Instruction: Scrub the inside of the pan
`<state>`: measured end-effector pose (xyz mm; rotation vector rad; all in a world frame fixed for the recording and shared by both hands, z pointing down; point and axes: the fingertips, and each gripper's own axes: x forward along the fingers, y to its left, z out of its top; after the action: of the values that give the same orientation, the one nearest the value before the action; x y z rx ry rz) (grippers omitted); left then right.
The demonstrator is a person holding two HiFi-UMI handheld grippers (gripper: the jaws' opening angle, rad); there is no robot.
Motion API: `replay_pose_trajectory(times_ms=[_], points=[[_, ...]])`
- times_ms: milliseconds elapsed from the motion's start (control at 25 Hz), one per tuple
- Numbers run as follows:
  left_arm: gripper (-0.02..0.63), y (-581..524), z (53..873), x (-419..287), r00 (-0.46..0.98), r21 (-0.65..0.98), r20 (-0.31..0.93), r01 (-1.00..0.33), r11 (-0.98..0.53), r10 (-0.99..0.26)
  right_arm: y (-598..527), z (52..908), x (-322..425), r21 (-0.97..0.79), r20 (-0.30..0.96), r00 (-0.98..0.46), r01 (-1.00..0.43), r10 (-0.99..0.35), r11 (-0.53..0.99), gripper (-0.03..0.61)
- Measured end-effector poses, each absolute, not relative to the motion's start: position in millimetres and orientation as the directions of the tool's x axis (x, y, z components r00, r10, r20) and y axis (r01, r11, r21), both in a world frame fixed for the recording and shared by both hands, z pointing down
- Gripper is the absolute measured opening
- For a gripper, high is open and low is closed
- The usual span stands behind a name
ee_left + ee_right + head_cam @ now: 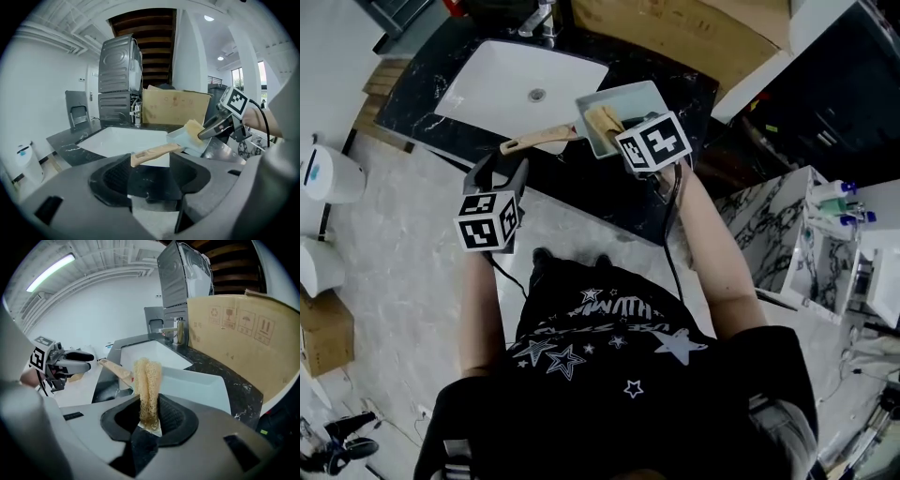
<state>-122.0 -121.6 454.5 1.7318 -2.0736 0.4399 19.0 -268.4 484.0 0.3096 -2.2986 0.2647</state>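
My right tongs (150, 416) clamp the sponge (146, 380). My left tongs (150, 171) stand apart, not gripping the handle (154, 152), so I fear scrubbing may shove the pan (201, 387) along the bench (581, 187).

- Head view looked steeply down on the bench (591, 192), sink (492, 84) and pan (647, 94).
- Left gripper view faced the pan closely from its handle (154, 153) end.
- Right gripper view sat nearer, sharing pan and sink.
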Motion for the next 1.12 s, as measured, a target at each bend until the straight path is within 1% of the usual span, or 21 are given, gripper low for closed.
replay_pose_trajectory(times_ms=[360,640,680,760,840,920,1000,1120], points=[[0.242,-105.7,461.7,-102.6,-0.169,0.064,0.495,-0.971,0.230,-0.852,-253.6,477.6,12.9,-0.123,0.695,-0.712,-0.256,-0.101,0.959,0.087],[0.210,-89.9,463.5,-86.1,-0.147,0.096,0.486,-0.971,0.220,-0.862,-234.3,468.3,15.0,-0.105,0.676,-0.728,-0.249,-0.115,0.963,0.087],[0.195,-85.4,463.9,-82.8,-0.148,0.095,0.485,-0.971,0.221,-0.862,-229.7,467.3,16.0,-0.103,0.672,-0.731,-0.249,-0.117,0.963,0.087],[0.118,-75.3,463.1,-76.8,-0.154,0.086,0.481,-0.971,0.222,-0.863,-222.4,463.5,19.1,-0.074,0.659,-0.737,-0.259,-0.148,0.963,0.084],[0.097,-63.6,462.7,-69.4,-0.151,0.073,0.480,-0.975,0.211,-0.864,-214.2,459.5,23.5,-0.010,0.651,-0.734,-0.263,-0.193,0.965,0.083],[0.065,-49.3,462.0,-63.1,-0.161,0.057,0.475,-0.975,0.213,-0.865,-200.8,458.4,27.0,0.033,0.651,-0.729,-0.247,-0.208,0.968,0.083],[0.038,-33.4,459.9,-57.6,-0.179,0.054,0.466,-0.972,0.229,-0.867,-184.5,458.7,31.1,0.028,0.652,-0.733,-0.234,-0.195,0.972,0.083],[0.025,-6.3,456.5,-47.8,-0.195,0.066,0.453,-0.966,0.251,-0.870,-160.9,458.0,40.1,-0.004,0.645,-0.743,-0.236,-0.178,0.972,0.083]])
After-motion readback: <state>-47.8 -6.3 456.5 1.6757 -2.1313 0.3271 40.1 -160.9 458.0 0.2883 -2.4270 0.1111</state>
